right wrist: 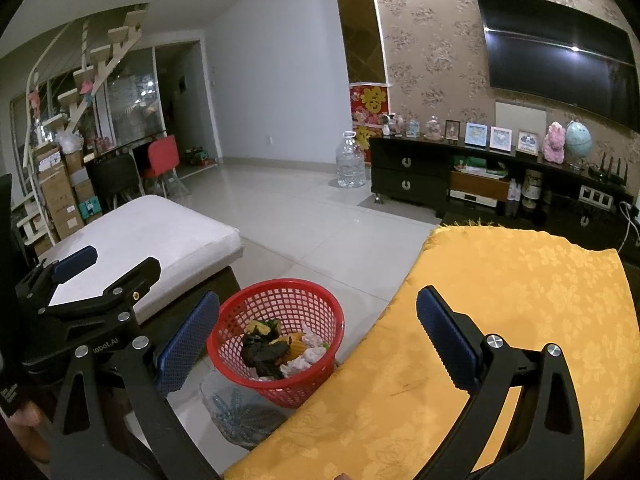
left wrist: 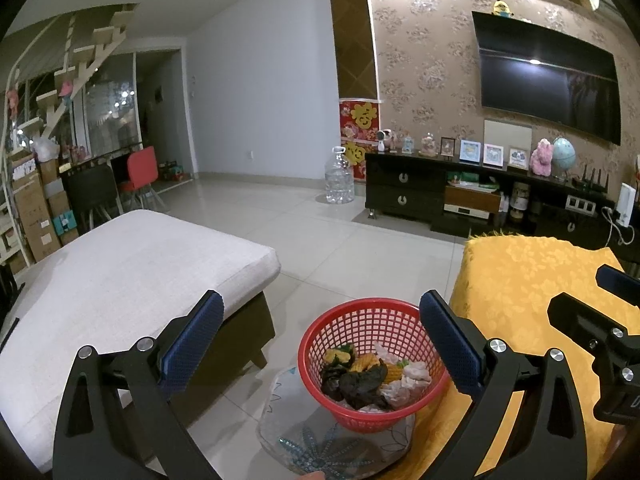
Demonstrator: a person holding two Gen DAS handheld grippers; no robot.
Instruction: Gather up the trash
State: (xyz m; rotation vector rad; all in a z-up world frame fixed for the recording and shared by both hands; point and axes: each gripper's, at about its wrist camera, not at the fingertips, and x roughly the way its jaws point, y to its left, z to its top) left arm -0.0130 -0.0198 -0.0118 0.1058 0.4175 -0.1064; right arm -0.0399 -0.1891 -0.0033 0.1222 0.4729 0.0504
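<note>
The red basket, already holding trash scraps, is sitting on a patterned cushion beside the yellow-clothed desk, within reach, while the left tool and right tool are hovering wide and empty.

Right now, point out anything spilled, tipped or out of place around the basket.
Nothing stands out. The red basket sits upright on a floral cushion beside the yellow-covered table, with the trash inside it.
</note>
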